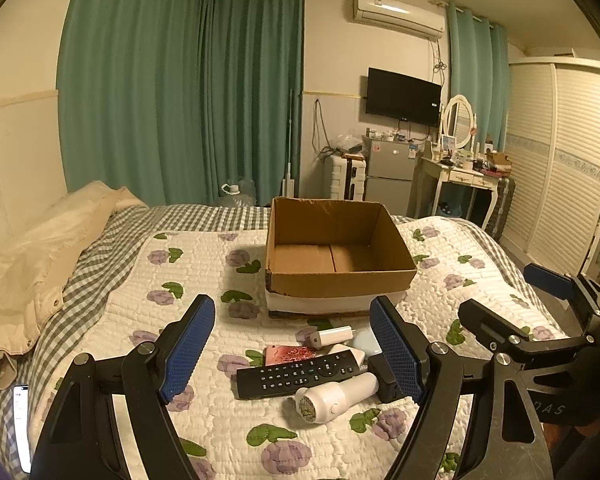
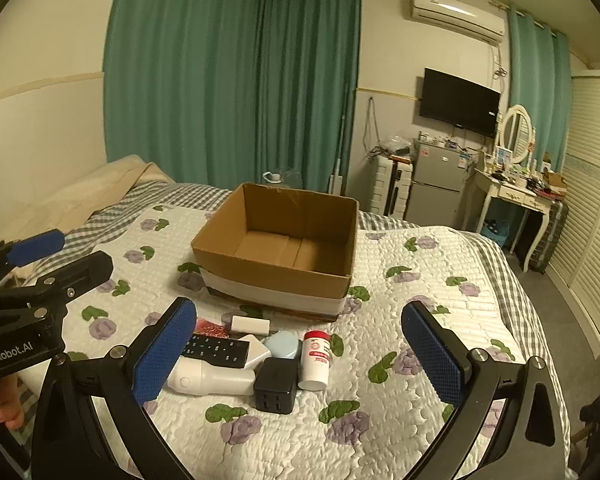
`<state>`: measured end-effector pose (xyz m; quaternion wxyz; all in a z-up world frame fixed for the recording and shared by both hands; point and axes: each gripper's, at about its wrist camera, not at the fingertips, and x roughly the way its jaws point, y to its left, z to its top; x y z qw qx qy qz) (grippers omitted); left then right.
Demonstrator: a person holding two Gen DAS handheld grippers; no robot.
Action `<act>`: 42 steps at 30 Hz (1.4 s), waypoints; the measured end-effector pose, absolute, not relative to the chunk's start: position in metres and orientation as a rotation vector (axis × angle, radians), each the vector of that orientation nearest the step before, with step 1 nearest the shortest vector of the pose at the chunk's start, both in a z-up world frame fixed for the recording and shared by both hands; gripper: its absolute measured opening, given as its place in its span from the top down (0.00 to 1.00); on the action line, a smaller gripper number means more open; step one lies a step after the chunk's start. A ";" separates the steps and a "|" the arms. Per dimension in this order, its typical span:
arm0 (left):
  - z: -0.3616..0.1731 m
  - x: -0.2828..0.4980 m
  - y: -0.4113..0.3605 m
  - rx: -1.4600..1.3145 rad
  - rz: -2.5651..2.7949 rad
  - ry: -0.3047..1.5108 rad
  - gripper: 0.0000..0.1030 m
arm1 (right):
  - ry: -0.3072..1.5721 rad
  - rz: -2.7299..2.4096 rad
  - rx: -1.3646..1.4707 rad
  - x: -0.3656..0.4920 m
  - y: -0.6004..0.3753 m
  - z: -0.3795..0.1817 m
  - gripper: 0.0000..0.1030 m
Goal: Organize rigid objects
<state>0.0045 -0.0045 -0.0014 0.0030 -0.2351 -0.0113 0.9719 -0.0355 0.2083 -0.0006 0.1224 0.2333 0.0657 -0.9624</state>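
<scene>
An open, empty cardboard box stands on the flowered quilt. In front of it lies a small pile: black remote, white handheld device, black charger cube, red-capped white bottle, light blue case, white adapter and a pink patterned card. My left gripper hovers open just before the pile. My right gripper is open too, beside it on the right. Neither holds anything.
A cream padded coat lies along the bed's left side, with a lit phone near the bed's edge. Beyond the bed stand a fridge, a dressing table and a louvred wardrobe. Green curtains cover the far wall.
</scene>
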 end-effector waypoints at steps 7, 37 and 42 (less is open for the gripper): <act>-0.019 0.006 -0.008 -0.843 3.060 0.041 0.20 | 0.271 -2.697 0.705 -0.037 0.193 -0.013 0.00; -0.103 -0.038 -0.053 -1.266 2.992 0.111 0.20 | 0.497 -2.271 1.017 -0.111 0.129 -0.097 0.55; -0.103 -0.062 -0.024 -1.231 2.857 0.287 0.22 | 0.410 -2.358 1.025 -0.119 0.157 -0.064 0.55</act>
